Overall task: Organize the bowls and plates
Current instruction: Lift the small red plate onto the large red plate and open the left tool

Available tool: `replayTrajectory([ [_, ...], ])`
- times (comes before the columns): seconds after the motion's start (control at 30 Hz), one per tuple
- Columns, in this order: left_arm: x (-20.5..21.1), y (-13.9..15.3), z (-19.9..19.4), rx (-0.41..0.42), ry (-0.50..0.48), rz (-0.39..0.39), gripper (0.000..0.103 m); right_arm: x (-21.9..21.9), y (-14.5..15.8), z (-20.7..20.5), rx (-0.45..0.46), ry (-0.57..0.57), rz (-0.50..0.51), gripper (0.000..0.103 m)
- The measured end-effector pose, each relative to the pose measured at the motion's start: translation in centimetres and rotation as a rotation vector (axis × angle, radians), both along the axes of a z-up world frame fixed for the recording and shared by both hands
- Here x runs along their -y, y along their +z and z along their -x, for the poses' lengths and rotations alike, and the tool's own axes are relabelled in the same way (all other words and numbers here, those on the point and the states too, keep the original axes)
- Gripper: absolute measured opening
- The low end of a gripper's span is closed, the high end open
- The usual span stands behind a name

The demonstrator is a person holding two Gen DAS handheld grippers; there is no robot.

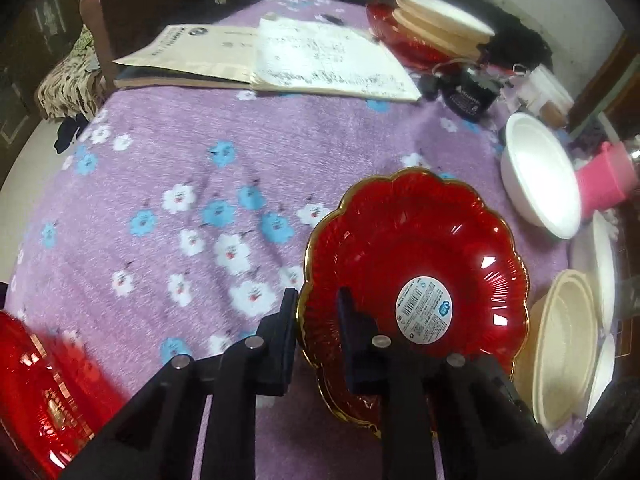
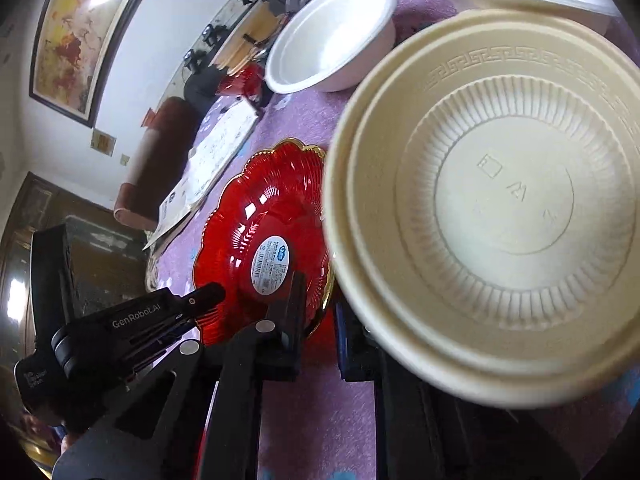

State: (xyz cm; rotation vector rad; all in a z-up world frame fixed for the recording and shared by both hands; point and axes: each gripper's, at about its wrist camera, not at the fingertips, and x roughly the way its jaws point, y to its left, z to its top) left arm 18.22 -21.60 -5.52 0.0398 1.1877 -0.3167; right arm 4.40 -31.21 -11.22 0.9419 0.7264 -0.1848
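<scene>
In the left wrist view my left gripper (image 1: 318, 312) is shut on the gold rim of a red scalloped plate (image 1: 416, 264) with a round label, tilted over the purple floral cloth (image 1: 200, 160). In the right wrist view my right gripper (image 2: 320, 304) is shut on the rim of a cream ribbed plastic bowl (image 2: 500, 200), held up close to the camera. The red plate (image 2: 264, 232) shows to its left, with the left gripper's body (image 2: 132, 320) beside it. The cream bowl also shows in the left wrist view (image 1: 560, 352).
A white foam bowl (image 1: 540, 176) and a pink cup (image 1: 604, 180) stand at the right. A stack of cream and red dishes (image 1: 432, 28) sits at the far edge behind open papers (image 1: 320, 60). Another red dish (image 1: 44, 396) is at the near left. White plates (image 1: 600, 264) stand at the right edge.
</scene>
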Motion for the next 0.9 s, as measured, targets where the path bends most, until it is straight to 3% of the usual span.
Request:
replayTrajectory([
  [0.23, -4.2, 4.7, 4.4, 0.11, 0.008, 0.009, 0.017, -3.6, 3.1, 2.8, 0.089, 0.055, 0.065, 0.012],
  [0.5, -16.3, 7.7, 9.8, 0.195, 0.131, 0.026, 0.017, -12.8, 7.2, 5.2, 0.177, 0.27, 0.128, 0.012],
  [0.67, -22.5, 6.1, 11.3, 0.188, 0.23, 0.015, 0.017, -19.7, 7.0, 4.6, 0.162, 0.42, 0.186, 0.012],
  [0.9, -26.2, 2.1, 10.1, 0.124, 0.303, 0.001, 0.018, -25.2, 3.9, 2.5, 0.067, 0.502, 0.29, 0.012],
])
